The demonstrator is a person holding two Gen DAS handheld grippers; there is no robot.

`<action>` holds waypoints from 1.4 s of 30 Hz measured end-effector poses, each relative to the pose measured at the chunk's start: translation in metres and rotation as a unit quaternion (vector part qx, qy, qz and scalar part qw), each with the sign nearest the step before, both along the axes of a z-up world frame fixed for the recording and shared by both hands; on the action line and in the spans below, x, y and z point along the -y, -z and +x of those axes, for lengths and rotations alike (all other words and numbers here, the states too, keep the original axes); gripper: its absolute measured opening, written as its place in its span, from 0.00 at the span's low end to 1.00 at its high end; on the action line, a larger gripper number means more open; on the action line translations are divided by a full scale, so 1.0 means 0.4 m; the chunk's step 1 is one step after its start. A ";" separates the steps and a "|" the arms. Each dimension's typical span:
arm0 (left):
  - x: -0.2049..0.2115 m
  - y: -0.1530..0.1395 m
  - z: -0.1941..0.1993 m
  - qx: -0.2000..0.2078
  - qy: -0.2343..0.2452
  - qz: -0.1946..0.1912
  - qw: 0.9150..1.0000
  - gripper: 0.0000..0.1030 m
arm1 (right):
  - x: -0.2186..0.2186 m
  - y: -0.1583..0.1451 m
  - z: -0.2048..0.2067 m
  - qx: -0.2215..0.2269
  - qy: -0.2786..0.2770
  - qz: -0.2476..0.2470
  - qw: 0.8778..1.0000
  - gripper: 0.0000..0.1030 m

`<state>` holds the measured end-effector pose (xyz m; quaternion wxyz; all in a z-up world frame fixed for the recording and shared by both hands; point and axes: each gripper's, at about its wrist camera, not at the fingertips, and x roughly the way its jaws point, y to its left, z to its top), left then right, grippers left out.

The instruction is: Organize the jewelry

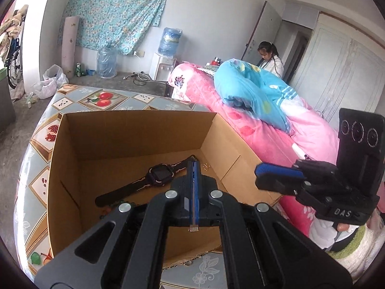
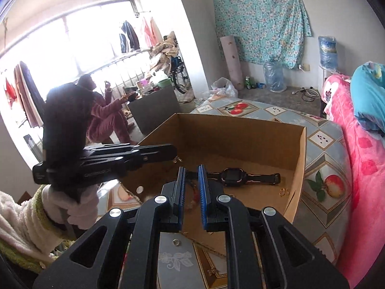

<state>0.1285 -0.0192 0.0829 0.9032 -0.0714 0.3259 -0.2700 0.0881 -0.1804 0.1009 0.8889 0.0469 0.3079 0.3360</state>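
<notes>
Left wrist view shows the watch [image 1: 156,177] lying flat on the floor of the cardboard box [image 1: 134,130], a small gold earring [image 1: 205,167] just beside its strap. I judge the watch light, with a stiff body and bendy strap, best pinched across the strap near the case; the earring is tiny and slippery. A ring [image 2: 176,242] and a thin chain [image 2: 209,246] lie on the patterned tablecloth [image 2: 322,159] outside the box. Left gripper [image 1: 194,168] is clenched on nothing; right gripper [image 2: 191,175] stands slightly parted, empty as far as I can see
</notes>
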 end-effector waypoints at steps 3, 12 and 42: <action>-0.016 0.004 -0.022 0.000 -0.006 -0.001 1.000 0.00 | -0.023 0.041 -0.065 0.000 -0.040 0.000 0.999 0.13; -0.091 -0.011 -0.164 0.013 -0.011 -0.029 0.999 0.00 | -0.102 0.238 -0.110 -0.056 -0.019 -0.063 0.996 0.21; -0.210 0.067 -0.255 -0.012 -0.041 -0.044 0.998 0.00 | -0.235 0.318 -0.098 -0.034 -0.018 -0.172 0.984 0.03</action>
